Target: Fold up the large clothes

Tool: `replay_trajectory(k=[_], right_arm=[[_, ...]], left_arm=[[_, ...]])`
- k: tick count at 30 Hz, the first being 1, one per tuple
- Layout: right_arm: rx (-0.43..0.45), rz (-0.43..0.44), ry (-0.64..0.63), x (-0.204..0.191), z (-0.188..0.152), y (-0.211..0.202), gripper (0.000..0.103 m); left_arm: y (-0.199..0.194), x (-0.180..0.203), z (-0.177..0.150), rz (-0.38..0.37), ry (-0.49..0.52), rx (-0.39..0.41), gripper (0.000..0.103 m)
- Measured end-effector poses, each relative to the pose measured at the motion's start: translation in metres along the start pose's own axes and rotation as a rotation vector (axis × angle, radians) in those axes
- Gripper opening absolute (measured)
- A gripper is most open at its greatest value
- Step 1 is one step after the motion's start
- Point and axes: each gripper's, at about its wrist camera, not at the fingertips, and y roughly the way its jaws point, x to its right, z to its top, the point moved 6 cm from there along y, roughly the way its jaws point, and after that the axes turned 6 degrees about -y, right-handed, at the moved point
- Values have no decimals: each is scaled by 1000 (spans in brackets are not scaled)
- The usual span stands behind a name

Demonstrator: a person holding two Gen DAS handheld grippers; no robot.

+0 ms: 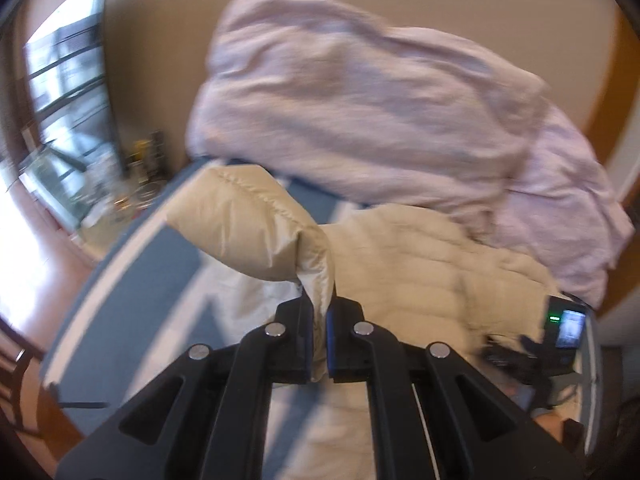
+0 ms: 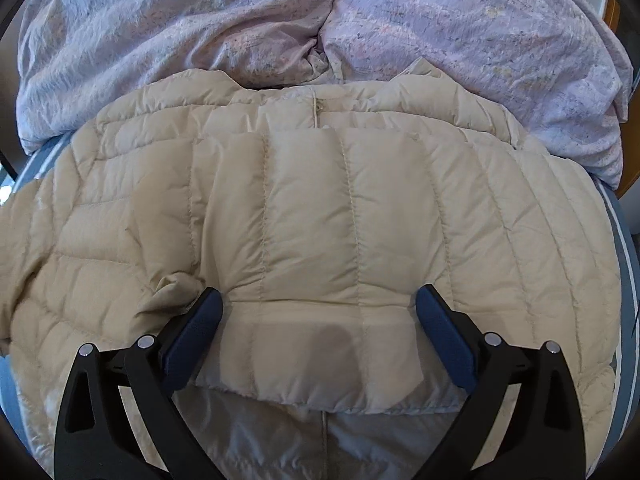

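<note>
One bed [image 1: 132, 264], covered in a blue sheet with pale stripes, carried everything in both views. A rumpled lilac duvet [image 2: 168, 28] was heaped across its far side, its lower edge touching the collar end of the garment. A cream quilted down jacket [image 2: 312, 216] lay spread over the sheet in front of the duvet, collar away from the cameras, with one sleeve folded across its body so that the cuff pointed back toward the right-hand tool.

The right hand-held gripper [image 2: 318, 320] hung just above that folded sleeve with its jaws spread wide; the blue pads [image 2: 196, 328] flanked the cuff on either side, and whether they touched the fabric could not be told. Nothing was clamped between them.

The left hand-held gripper [image 1: 320, 340] was closed on a pinch of the jacket's other sleeve [image 1: 248, 220], which rose clear of the bed and bulged up and to the left beyond the fingertips, while the rest of the jacket lay below and to the right. That view was blurred. At its right edge the right-hand tool's camera, with its small lit screen [image 1: 570, 328], showed over the jacket.
</note>
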Motion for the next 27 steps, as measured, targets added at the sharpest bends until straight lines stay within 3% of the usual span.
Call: replay_trajectory(k=[5,13,22,27], right_arm=[[36,19,-10,10,-3,-20,99],[123,-137,-14,67,-14,-48,99],[120,-198,94,142,-31,-52,99],[113,-201,115,155,-35,-48,99]], left_arm=[[12,70,-18,-124,66,-48,5],[40,165,-68,-283,172,-155,5],[65,240,-124,-355,282,-261,5],[78,257,-144,-355,302,-307,6]])
